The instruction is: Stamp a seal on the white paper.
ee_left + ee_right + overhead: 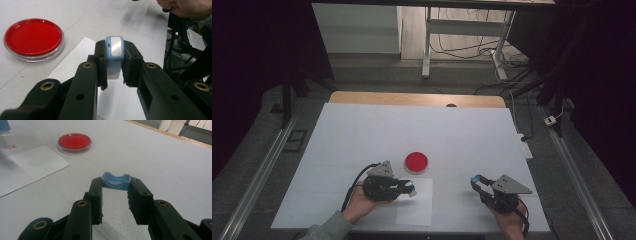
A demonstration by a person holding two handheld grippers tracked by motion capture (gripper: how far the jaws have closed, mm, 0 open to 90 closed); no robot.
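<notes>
Black fingers of the left gripper (115, 65) clench a small blue-and-white plastic stamp (114, 51), its long axis upright above white paper (75, 67). Right gripper (115, 192) fingers pinch a blue plastic cap (116, 180). Beyond sits a round red ink pad (33, 38).

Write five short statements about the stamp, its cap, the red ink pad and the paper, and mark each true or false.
1. The left gripper clamps a blue-and-white stamp. True.
2. The right gripper is empty. False: it clamps a small blue plastic cap.
3. The round red ink pad sits on the white paper sheet. False: it rests on the table beside the sheet.
4. The red pad's dish is uncovered. Cannot be settled; call it false as stated.
5. The stamp hangs over the sheet. True.
</notes>
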